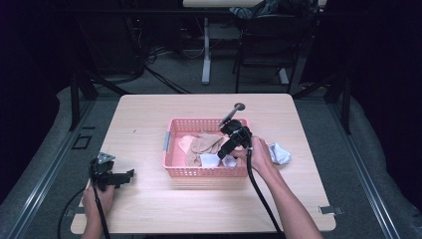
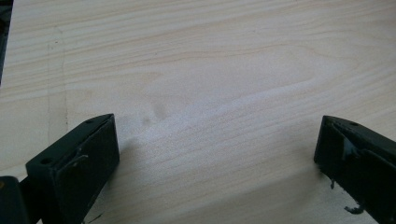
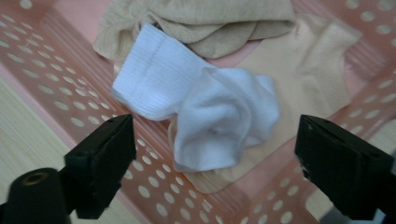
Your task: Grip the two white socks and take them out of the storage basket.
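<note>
While both tongs gape empty, the right tongs [image 3: 215,163] hang over a crumpled white cotton sock [image 3: 205,107] in the pink perforated plastic basket [image 3: 56,60], beige socks [image 3: 205,18] crowding behind it.

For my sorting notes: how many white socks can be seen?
2. One white sock lies inside the pink basket, near its front wall; another white sock lies on the table, right of the basket. Others may be hidden.

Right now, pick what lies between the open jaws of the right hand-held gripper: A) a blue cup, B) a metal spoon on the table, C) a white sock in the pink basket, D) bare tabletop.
C: the right gripper view shows a crumpled white sock lying in the pink basket, framed by the open jaws.
</note>
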The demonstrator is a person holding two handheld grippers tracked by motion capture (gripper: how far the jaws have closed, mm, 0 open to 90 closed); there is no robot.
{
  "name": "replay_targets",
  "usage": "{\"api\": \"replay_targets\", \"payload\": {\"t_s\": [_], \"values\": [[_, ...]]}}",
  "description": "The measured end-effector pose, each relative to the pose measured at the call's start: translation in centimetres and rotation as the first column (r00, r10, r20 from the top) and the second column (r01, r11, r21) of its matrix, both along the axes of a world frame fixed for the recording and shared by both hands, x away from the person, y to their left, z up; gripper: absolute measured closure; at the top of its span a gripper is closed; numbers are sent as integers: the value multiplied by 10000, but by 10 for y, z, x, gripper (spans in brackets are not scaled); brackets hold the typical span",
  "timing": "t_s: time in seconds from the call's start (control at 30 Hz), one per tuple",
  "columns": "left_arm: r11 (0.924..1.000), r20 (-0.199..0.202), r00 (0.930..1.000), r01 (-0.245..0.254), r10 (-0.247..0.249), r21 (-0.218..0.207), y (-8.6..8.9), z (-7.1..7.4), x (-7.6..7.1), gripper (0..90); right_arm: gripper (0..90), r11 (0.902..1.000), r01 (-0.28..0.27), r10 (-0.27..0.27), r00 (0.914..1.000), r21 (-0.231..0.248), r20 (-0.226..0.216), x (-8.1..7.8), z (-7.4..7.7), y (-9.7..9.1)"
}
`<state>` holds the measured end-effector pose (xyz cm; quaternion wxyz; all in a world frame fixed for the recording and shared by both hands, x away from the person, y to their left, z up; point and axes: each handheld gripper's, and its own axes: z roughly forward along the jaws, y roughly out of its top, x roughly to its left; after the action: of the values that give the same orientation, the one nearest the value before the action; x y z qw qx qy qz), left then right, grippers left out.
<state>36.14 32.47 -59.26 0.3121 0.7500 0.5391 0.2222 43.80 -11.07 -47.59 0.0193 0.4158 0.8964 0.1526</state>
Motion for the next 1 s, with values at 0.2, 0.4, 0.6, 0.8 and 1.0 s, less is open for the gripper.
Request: {"api": "replay_targets", "payload": {"t_s": [0.2,0.4,0.6,0.8,1.0], "values": [[10000,12,10000,-17,17,-25,0,0,0,0,175,9996,119,-122,9998,-265,-125,2,-17,12],[10000,3,10000,-2,2,-3,0,0,0,0,301,9975,362,-372,9992,-605,-161,7,-28,18],[10000,5,10000,-4,4,-6,0,0,0,0,430,9948,593,-620,9976,-824,-302,11,-38,15],[10000,1,10000,0,0,-1,0,0,0,0,615,9947,822,-838,9962,-611,-230,11,-42,15],[10000,18,10000,-12,12,-26,0,0,0,0,783,9960,715,-735,9967,-539,-351,11,-38,12]]}}
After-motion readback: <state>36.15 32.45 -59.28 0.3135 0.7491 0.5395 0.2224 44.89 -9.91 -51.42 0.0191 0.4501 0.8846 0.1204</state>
